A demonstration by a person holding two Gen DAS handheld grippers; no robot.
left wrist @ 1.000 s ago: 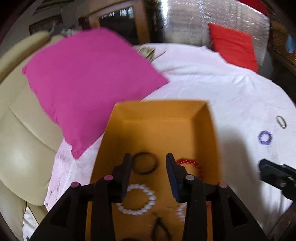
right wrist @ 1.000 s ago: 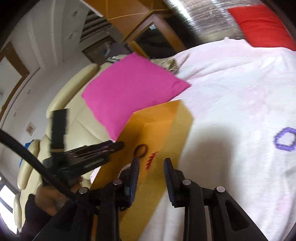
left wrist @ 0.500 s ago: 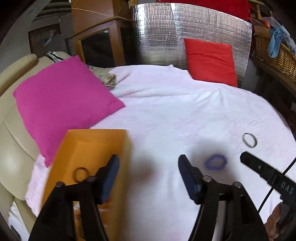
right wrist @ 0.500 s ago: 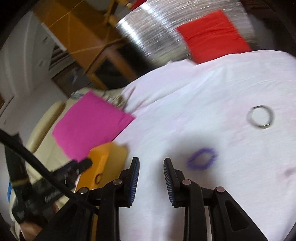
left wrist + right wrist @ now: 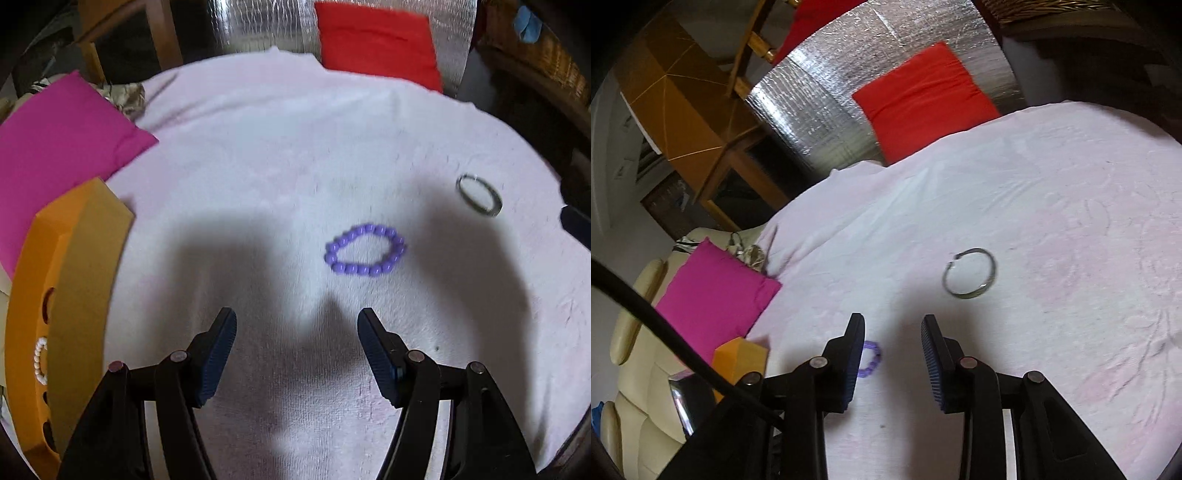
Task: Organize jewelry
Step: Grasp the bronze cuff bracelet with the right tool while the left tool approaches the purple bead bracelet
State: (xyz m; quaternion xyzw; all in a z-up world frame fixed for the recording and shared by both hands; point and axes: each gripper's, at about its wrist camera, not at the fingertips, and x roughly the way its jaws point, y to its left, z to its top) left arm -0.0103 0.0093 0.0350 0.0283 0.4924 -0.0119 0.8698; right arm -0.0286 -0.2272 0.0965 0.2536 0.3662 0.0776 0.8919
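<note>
Counted across both wrist views:

- Bracelets loose on the pale pink cloth (image 5: 280,155): two. One purple bead bracelet (image 5: 365,250), one thin silver bangle (image 5: 478,194).
- Trays: one orange tray (image 5: 74,266), seen at the left edge. Inside it, one white bead bracelet (image 5: 40,361) is made out; the rest of its contents cannot be counted from this angle.
- Cushions: two. One magenta cushion (image 5: 59,147), one red cushion (image 5: 376,40).
- Tools: two. One left tool (image 5: 296,354), one right tool (image 5: 893,360); two fingers are counted on each.
- Foil-faced panels behind the red cushion: one (image 5: 827,92).
</note>
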